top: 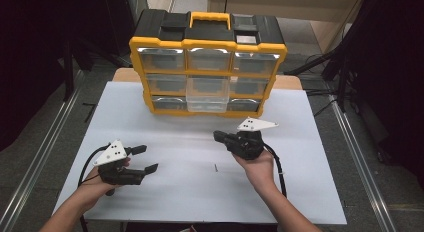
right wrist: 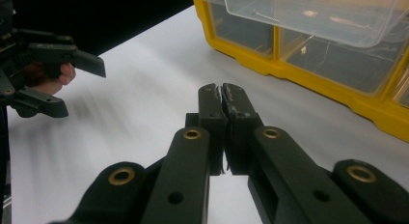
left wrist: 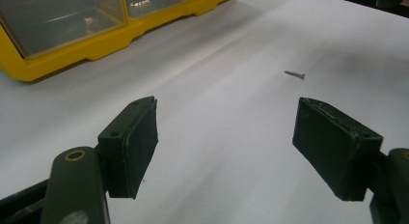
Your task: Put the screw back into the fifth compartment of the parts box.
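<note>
You are holding your left gripper (top: 146, 159) low over the left part of the white counter (top: 170, 192), and its jaws are standing wide apart with nothing between them. In the left gripper view, bare counter is showing in the gap between the two black pads (left wrist: 137, 142). Your right gripper (top: 217, 136) is hovering nearer the middle, with its jaws clenched tight together on nothing, pointing left along the front of the yellow organiser (top: 207, 44). A small screw (top: 215, 167) is lying loose on the counter between your two hands, just in front of your right hand (top: 260, 167) and well apart from your left gripper. The organiser is standing at the far side, and its clear middle drawer (top: 208, 94) is sitting pulled out toward you.
</note>
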The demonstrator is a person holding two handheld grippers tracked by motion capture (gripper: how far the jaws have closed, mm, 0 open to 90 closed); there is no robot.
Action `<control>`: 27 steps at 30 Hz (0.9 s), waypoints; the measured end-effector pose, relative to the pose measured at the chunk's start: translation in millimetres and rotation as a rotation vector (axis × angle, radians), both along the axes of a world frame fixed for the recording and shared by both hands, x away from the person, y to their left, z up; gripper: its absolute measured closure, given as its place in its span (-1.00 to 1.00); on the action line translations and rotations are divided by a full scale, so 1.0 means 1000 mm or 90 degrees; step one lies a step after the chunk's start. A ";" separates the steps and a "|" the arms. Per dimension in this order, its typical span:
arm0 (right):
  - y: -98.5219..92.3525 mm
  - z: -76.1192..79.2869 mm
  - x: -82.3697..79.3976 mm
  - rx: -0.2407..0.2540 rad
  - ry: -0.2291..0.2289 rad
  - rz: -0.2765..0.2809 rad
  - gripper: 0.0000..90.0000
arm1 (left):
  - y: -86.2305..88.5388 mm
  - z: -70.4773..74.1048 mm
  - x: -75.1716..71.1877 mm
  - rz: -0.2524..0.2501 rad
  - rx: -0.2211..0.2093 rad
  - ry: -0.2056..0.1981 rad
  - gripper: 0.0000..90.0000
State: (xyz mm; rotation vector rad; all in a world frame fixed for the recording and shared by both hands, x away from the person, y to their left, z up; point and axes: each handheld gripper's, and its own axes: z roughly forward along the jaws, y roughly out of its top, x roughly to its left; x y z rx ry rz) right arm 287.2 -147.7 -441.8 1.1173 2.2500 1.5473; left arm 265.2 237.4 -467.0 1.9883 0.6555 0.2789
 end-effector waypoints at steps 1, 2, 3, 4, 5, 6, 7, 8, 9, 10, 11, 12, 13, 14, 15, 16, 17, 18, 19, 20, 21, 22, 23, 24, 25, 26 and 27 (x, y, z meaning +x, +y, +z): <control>0.000 0.001 0.000 0.001 -0.001 -0.001 0.97 | 0.000 0.000 0.000 0.000 0.000 0.001 -0.47; 0.000 0.002 0.000 0.002 -0.001 -0.002 0.97 | 0.000 0.000 0.000 0.000 0.001 -0.001 -0.47; -0.001 0.002 0.001 0.003 -0.002 -0.001 0.97 | 0.000 0.000 0.000 0.000 0.001 -0.001 -0.47; -0.001 0.003 0.001 0.000 -0.003 -0.002 0.97 | 0.000 0.000 0.000 0.000 0.001 -0.001 -0.46; -0.001 0.004 0.001 0.002 -0.001 -0.003 0.97 | 0.000 0.000 0.000 0.000 0.000 -0.001 -0.47; -0.001 0.005 0.001 0.001 -0.003 -0.002 0.97 | 0.000 0.000 0.000 0.001 -0.001 -0.001 -0.47; -0.001 0.006 0.001 0.000 -0.004 -0.003 0.97 | 0.000 0.000 0.000 0.000 -0.001 -0.001 -0.47; -0.001 0.007 0.002 0.001 -0.004 -0.002 0.97 | 0.000 0.000 0.000 0.000 0.000 -0.001 -0.47; -0.001 0.008 0.001 0.001 -0.004 -0.004 0.97 | 0.000 0.000 0.000 0.000 -0.001 -0.001 -0.47; -0.002 0.009 0.002 0.001 -0.005 -0.003 0.97 | 0.000 0.000 0.000 0.000 -0.001 0.000 -0.46; -0.001 0.010 0.002 0.005 -0.005 -0.005 0.97 | 0.000 0.000 0.000 0.002 -0.001 -0.002 -0.47; -0.002 0.011 0.002 0.005 -0.005 -0.005 0.97 | 0.000 0.000 0.000 0.002 -0.002 -0.001 -0.47; -0.002 0.012 0.002 0.008 -0.006 -0.007 0.97 | 0.000 0.000 0.001 0.002 -0.002 -0.001 -0.47; -0.002 0.013 0.002 0.008 -0.005 -0.008 0.97 | 0.000 0.000 0.001 0.001 -0.002 -0.001 -0.47; -0.002 0.014 0.002 0.007 -0.006 -0.009 0.97 | 0.000 0.000 0.001 0.002 -0.003 -0.001 -0.47; -0.002 0.015 0.002 0.006 -0.007 -0.010 0.97 | 0.000 0.000 0.001 0.001 -0.002 -0.001 -0.47; -0.002 0.016 0.002 0.004 -0.008 -0.010 0.97 | 0.000 0.000 0.000 0.002 -0.003 -0.002 -0.47; -0.002 0.017 0.003 0.004 -0.010 -0.010 0.97 | 0.000 0.000 0.001 0.003 -0.003 -0.001 -0.47; -0.002 0.019 0.003 0.006 -0.008 -0.011 0.97 | 0.000 0.000 0.001 0.003 -0.003 -0.001 -0.47; -0.002 0.019 0.003 0.004 -0.010 -0.012 0.97 | 0.000 -0.001 0.001 0.004 -0.004 -0.001 -0.47; -0.001 0.020 0.004 0.004 -0.011 -0.011 0.97 | 0.000 -0.001 0.001 0.004 -0.004 -0.001 -0.46; -0.001 0.022 0.004 0.003 -0.010 -0.013 0.97 | 0.000 -0.001 0.001 0.004 -0.004 -0.001 -0.46; -0.001 0.022 0.004 0.002 -0.010 -0.012 0.97 | 0.000 -0.001 0.000 0.005 -0.004 -0.001 -0.47; -0.001 0.023 0.004 0.002 -0.012 -0.012 0.97 | 0.000 -0.001 0.000 0.005 -0.004 0.000 -0.47; -0.001 0.024 0.005 0.003 -0.010 -0.011 0.97 | 0.001 0.000 0.000 0.005 -0.003 0.000 -0.47; -0.001 0.025 0.005 0.005 -0.010 -0.012 0.97 | 0.001 0.000 0.000 0.005 -0.003 -0.001 -0.47; 0.000 0.025 0.005 0.005 -0.009 -0.013 0.97 | 0.001 0.000 0.000 0.005 -0.003 -0.001 -0.47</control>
